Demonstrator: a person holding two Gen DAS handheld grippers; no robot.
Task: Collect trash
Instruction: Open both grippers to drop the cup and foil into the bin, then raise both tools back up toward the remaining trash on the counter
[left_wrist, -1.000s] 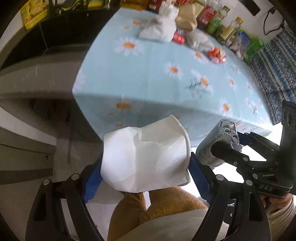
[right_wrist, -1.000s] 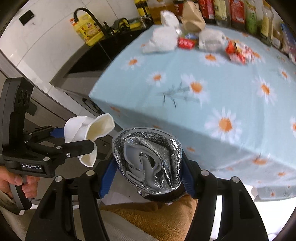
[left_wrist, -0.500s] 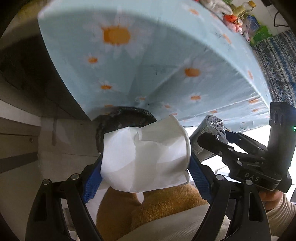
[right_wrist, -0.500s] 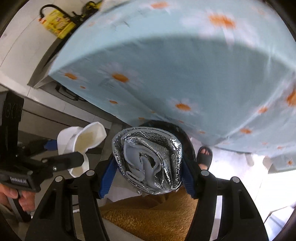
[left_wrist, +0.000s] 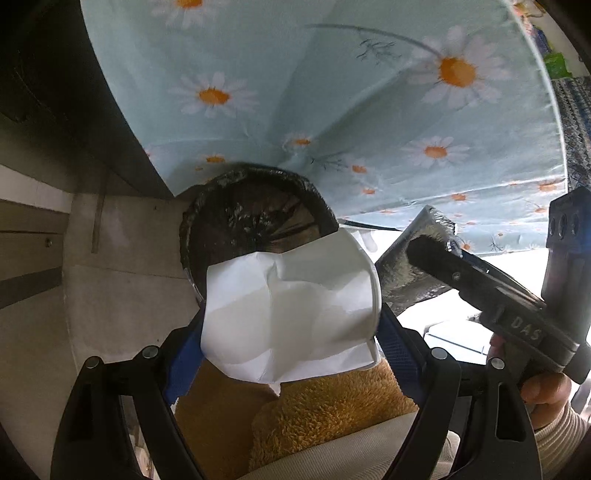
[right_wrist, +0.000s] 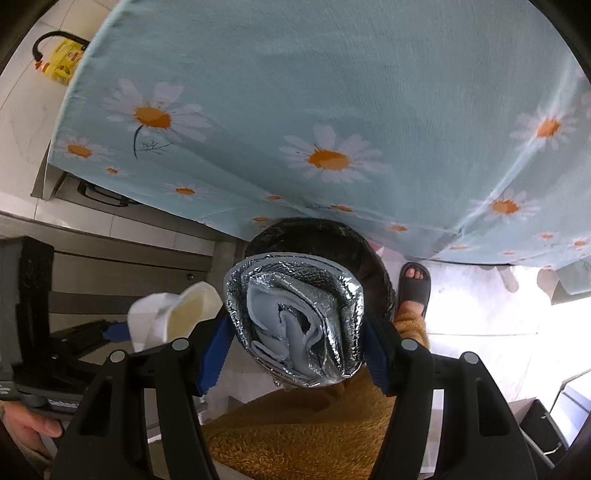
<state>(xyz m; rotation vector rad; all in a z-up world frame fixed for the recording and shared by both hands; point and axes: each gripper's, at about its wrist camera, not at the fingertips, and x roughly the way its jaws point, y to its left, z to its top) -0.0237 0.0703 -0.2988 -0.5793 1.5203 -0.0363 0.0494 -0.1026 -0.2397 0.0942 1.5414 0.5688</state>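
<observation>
Left tongs (left_wrist: 291, 317) clamp a crushed white cup (left_wrist: 291, 310), right tongs (right_wrist: 295, 325) clamp a foil pouch (right_wrist: 295, 321); bin (left_wrist: 255, 214) just beyond both.

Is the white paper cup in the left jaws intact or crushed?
Crushed: the white paper cup has creased, caved-in walls, squeezed between the left gripper's jaws.

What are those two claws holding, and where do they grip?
The left gripper clamps a crumpled white paper cup across its sides. The right gripper squeezes a rolled silver foil pouch by its two sides.
</observation>
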